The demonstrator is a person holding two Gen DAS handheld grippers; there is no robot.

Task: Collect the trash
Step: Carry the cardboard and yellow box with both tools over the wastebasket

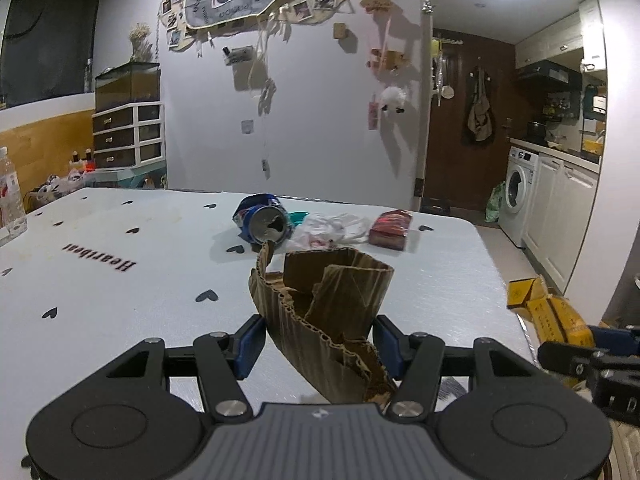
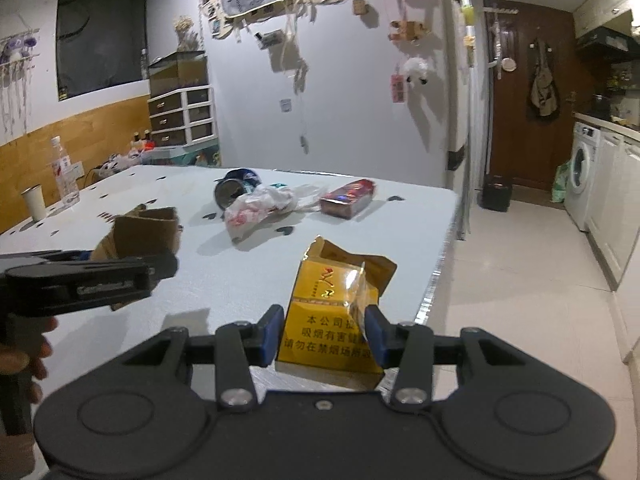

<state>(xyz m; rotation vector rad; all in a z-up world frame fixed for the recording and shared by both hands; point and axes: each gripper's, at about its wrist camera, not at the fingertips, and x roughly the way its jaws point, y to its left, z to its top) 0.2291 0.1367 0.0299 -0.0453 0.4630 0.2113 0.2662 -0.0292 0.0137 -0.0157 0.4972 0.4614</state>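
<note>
At the left edge of the white table (image 2: 120, 288) stand a plastic bottle (image 2: 64, 172) and a white cup (image 2: 34, 202), and nearer in the left gripper (image 1: 318, 340) is clamped on a torn piece of brown corrugated cardboard (image 1: 328, 300) held above the tabletop. Farther back lie a crushed blue can (image 1: 266, 222), a crumpled plastic bag (image 2: 260, 208) and a red packet (image 2: 348, 198), close together. To the right, the right gripper (image 2: 322, 330) grips a yellow cigarette pack (image 2: 328, 320) near the table's right edge.

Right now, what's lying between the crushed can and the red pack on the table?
A crumpled white plastic bag lies between the crushed can and the red pack, clearest in the right wrist view.
</note>
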